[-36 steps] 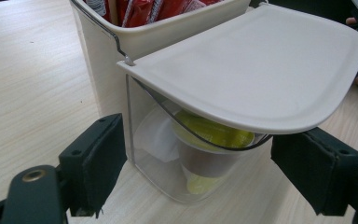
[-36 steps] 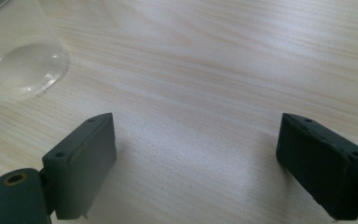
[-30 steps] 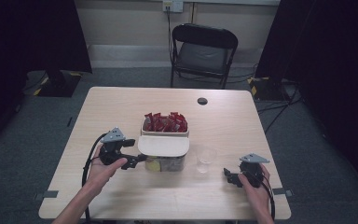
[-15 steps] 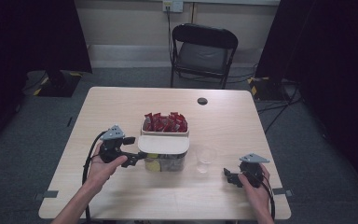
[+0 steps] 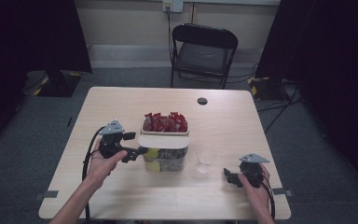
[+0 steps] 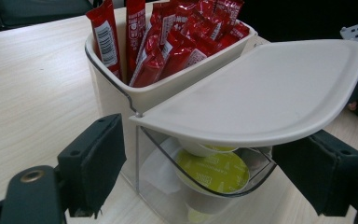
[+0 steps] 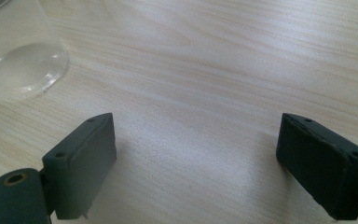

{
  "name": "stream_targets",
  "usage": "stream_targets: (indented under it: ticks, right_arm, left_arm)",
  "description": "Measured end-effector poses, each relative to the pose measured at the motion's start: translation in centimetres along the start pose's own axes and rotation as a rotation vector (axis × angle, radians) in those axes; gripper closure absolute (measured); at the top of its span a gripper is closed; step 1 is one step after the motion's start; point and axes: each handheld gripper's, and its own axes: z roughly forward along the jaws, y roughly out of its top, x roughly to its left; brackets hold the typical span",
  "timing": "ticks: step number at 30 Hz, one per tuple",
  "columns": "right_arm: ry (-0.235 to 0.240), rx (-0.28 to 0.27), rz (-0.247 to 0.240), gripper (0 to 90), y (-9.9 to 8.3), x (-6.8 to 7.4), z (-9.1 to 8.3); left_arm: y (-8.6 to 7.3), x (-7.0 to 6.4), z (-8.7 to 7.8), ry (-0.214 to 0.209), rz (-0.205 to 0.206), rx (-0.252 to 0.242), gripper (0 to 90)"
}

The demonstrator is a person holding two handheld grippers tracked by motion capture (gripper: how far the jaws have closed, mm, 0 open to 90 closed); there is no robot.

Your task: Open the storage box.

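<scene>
Midway along the near half of a light wooden table (image 5: 121,107), a two-part container (image 5: 164,148) stands with its cream lid (image 5: 163,141) tilted up over a clear front compartment, where yellow-topped capsules (image 6: 212,170) lie stacked; the cream compartment behind it, toward the far edge, is packed with upright red sachets (image 5: 164,122). At its left side, the person's left hand (image 5: 103,161) holds the left gripper (image 5: 137,152) with jaws spread wide, one on either side of the clear compartment's corner and below the lid's rim; whether they touch it cannot be told. Just right of the container stands a clear plastic cup (image 5: 206,160). Nearer the table's right front corner, the right hand (image 5: 256,186) rests the right gripper (image 5: 228,176) low over bare wood, jaws open and empty, pointing toward the cup. A small black disc (image 5: 202,101) lies near the far edge, and a black folding chair (image 5: 203,51) stands beyond the table.
</scene>
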Motion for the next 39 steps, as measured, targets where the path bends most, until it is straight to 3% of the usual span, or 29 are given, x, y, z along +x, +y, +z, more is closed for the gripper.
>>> stream_targets:
  ticks: [5,39]
  right_arm:
    - [0.000,0.001,0.002,11.4,0.0,0.0,0.0]
    - [0.000,0.000,0.001,11.4,0.0,0.0,0.0]
  left_arm:
    - [0.3,0.0,-0.1,0.000,0.008,0.006,17.1]
    - [1.8,1.6,0.4,-0.012,-0.056,-0.038,16.4]
